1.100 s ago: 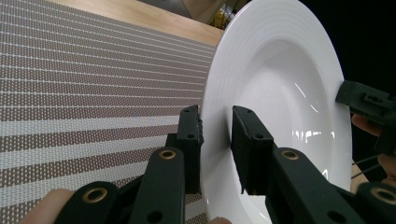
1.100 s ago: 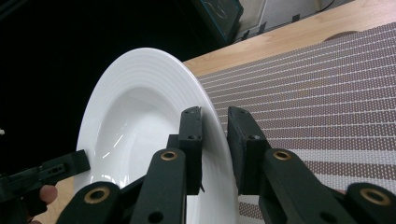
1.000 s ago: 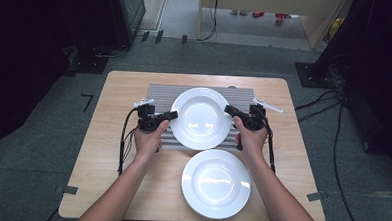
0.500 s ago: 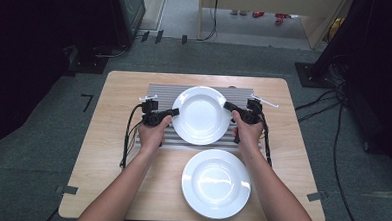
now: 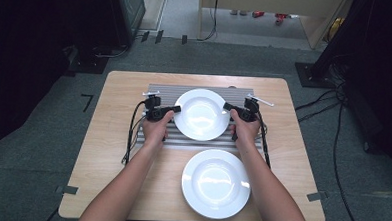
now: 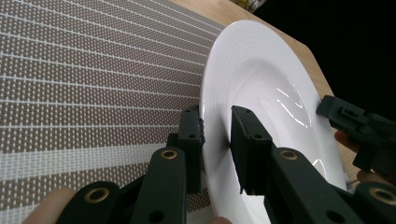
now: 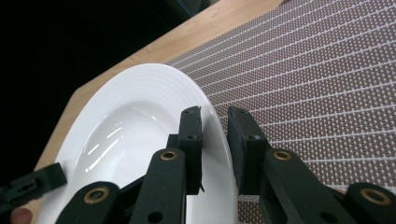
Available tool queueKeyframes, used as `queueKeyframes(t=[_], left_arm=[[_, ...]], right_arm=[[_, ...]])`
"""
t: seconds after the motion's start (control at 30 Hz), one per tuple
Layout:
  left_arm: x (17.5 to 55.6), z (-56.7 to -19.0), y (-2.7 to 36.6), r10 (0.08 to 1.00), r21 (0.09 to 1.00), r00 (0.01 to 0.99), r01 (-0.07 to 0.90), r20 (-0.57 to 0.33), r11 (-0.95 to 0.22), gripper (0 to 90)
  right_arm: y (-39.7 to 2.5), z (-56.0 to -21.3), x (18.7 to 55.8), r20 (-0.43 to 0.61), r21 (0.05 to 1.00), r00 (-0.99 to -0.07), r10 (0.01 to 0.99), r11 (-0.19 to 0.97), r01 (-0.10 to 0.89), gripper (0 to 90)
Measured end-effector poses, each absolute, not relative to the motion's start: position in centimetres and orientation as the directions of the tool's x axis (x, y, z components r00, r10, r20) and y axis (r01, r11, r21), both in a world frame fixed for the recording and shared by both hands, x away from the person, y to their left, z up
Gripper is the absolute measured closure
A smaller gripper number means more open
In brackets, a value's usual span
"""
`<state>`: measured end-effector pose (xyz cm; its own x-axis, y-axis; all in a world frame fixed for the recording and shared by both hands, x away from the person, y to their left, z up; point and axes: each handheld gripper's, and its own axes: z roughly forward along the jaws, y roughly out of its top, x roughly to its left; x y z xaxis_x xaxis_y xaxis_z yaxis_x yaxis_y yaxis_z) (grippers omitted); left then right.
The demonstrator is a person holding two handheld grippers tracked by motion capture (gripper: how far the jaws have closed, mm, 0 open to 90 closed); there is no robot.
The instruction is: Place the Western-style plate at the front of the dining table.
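A white deep plate (image 5: pixel 202 114) is over a grey striped placemat (image 5: pixel 165 91) at the table's far middle. My left gripper (image 5: pixel 176 109) is shut on the plate's left rim and my right gripper (image 5: pixel 227 107) on its right rim. In the left gripper view the two black jaws of my left gripper (image 6: pixel 217 126) straddle the rim of the plate (image 6: pixel 266 84), with the right gripper (image 6: pixel 355 121) at the far side. The right gripper view shows my right gripper (image 7: pixel 215 126) pinching the plate's edge (image 7: pixel 130 126) above the mat (image 7: pixel 327 70).
A second white plate (image 5: pixel 216 183) lies on the wooden table (image 5: pixel 118 137) near its front edge, between the forearms. Cables trail from both grippers across the table. Dark floor and equipment surround the table.
Both hands and the plate between them have shifted slightly toward the far side of the mat. The near plate has not moved.
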<state>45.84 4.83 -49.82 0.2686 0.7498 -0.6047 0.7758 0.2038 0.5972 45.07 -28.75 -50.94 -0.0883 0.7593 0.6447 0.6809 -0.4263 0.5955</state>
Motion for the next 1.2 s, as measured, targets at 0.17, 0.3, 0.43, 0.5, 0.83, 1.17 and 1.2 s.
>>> queueKeyframes(t=[0.17, 0.3, 0.43, 0.5, 0.83, 1.17, 1.2], left_arm=[[46.5, -50.7, 5.6, 0.733, 0.565, 0.235, 0.79, -0.638, 0.238, 75.2], [46.6, -51.0, 5.6, 0.733, 0.561, 0.228, 0.791, -0.641, 0.244, 74.7], [46.6, -51.4, 5.6, 0.727, 0.569, 0.235, 0.783, -0.646, 0.252, 74.2], [46.6, -51.5, 5.7, 0.723, 0.572, 0.24, 0.78, -0.648, 0.254, 74.2], [46.0, -50.8, 6.0, 0.727, 0.615, 0.288, 0.755, -0.624, 0.229, 50.1], [44.1, -47.9, 6.2, 0.77, 0.697, 0.366, 0.703, -0.523, 0.139, 25.7], [43.6, -47.3, 6.2, 0.774, 0.709, 0.38, 0.694, -0.506, 0.122, 23.6]], right_arm=[[-28.1, -50.8, 45.6, 0.626, 0.6, -0.095, 0.774, -0.4, 0.693, 78.3], [-28.0, -51.0, 45.9, 0.626, 0.599, -0.089, 0.775, -0.404, 0.692, 79.0], [-28.0, -51.4, 46.0, 0.636, 0.597, -0.097, 0.765, -0.409, 0.69, 79.3], [-28.0, -51.5, 46.1, 0.634, 0.601, -0.103, 0.767, -0.404, 0.69, 79.1], [-27.7, -51.4, 45.7, 0.507, 0.698, -0.198, 0.839, -0.265, 0.665, 60.4], [-28.3, -48.8, 44.3, 0.487, 0.724, -0.245, 0.838, -0.231, 0.65, 38.4], [-28.3, -48.1, 43.6, 0.487, 0.74, -0.265, 0.832, -0.231, 0.632, 35.3]])
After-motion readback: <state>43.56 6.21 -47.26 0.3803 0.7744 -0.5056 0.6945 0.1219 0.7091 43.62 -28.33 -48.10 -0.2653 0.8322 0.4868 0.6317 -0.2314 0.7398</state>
